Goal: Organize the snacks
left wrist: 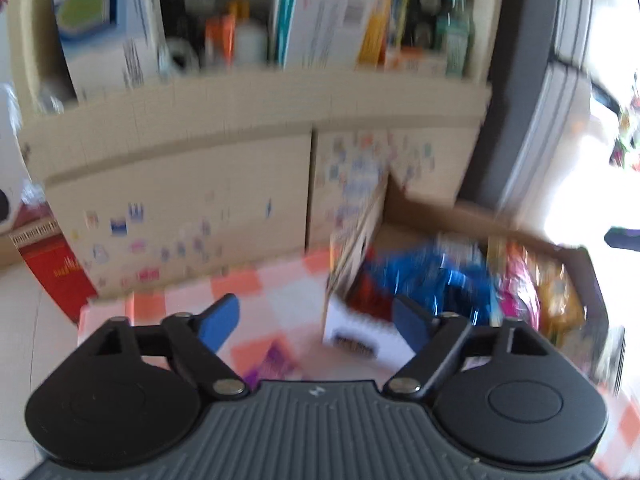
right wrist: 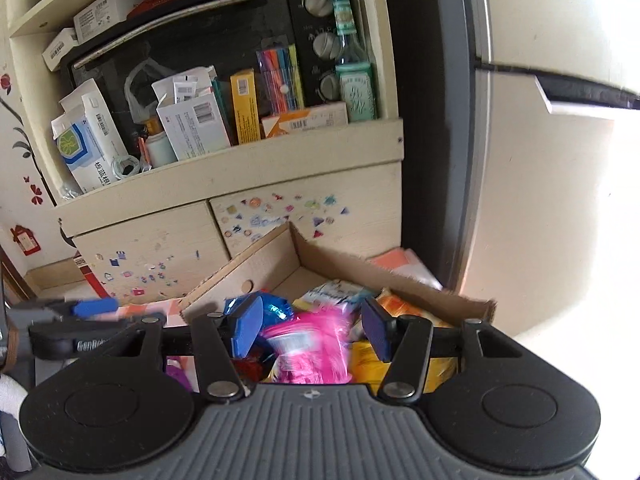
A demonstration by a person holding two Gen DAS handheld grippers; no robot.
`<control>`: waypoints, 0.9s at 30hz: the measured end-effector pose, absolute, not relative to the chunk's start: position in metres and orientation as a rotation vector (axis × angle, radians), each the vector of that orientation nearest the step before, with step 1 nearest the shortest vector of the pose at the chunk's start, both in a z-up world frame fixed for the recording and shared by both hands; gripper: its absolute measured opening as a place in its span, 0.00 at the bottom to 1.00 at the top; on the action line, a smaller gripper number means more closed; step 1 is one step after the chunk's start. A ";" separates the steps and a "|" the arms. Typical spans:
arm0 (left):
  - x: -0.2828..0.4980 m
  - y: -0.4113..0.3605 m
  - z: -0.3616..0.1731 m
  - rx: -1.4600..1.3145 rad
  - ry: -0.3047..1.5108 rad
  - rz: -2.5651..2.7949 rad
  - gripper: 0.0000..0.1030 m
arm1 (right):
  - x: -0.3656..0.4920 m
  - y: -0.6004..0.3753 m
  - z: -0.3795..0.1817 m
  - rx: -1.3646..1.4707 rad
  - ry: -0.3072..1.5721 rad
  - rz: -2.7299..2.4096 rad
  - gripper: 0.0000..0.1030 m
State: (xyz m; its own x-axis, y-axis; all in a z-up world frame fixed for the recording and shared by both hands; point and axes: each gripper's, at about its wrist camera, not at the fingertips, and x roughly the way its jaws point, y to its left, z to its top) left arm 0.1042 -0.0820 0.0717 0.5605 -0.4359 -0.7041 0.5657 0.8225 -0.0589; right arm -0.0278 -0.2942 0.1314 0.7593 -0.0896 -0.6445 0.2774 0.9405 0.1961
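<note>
A cardboard box (right wrist: 304, 258) full of snack packets stands on a pink checked cloth (left wrist: 276, 296). In the right wrist view a pink packet (right wrist: 312, 344) lies between my right gripper's open fingers (right wrist: 312, 330), with a blue foil packet (right wrist: 276, 308) and yellow packets (right wrist: 372, 364) around it; the fingers do not close on it. My left gripper (left wrist: 316, 320) is open and empty, above the cloth at the box's left wall (left wrist: 352, 248). In the left wrist view, which is blurred, blue foil (left wrist: 432, 276), pink (left wrist: 516, 284) and orange packets (left wrist: 560, 300) show inside the box. The left gripper also shows at the left of the right wrist view (right wrist: 96, 307).
A cream cabinet (right wrist: 224, 176) with stickered doors stands behind the box. Its shelf holds a black toaster oven (right wrist: 192, 40), medicine boxes (right wrist: 192, 124), pens and a green bottle (right wrist: 352, 64). A grey-framed door (right wrist: 440, 120) is to the right. A red bag (left wrist: 56, 272) stands on the floor at left.
</note>
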 end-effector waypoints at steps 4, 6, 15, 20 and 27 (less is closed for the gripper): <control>0.108 -0.071 0.042 0.271 0.840 -0.612 0.85 | -0.024 -0.292 0.124 0.296 0.708 -0.224 0.60; 0.108 -0.072 0.030 0.325 0.858 -0.630 0.85 | -0.025 -0.293 0.123 0.311 0.710 -0.228 0.60; 0.107 -0.088 -0.003 0.493 0.861 -0.657 0.71 | -0.025 -0.296 0.124 0.314 0.703 -0.248 0.64; 0.106 -0.085 0.010 0.391 0.859 -0.622 0.55 | -0.028 -0.300 0.127 0.327 0.685 -0.267 0.65; 0.110 -0.079 0.032 0.293 0.844 -0.607 0.42 | -0.031 -0.304 0.128 0.337 0.678 -0.278 0.65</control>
State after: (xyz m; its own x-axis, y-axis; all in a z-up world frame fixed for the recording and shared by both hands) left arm 0.1098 -0.0791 0.0324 0.5106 -0.3835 -0.7696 0.6077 0.7941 0.0074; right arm -0.0307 -0.3043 0.1284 0.7460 -0.1403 -0.6510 0.3567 0.9096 0.2128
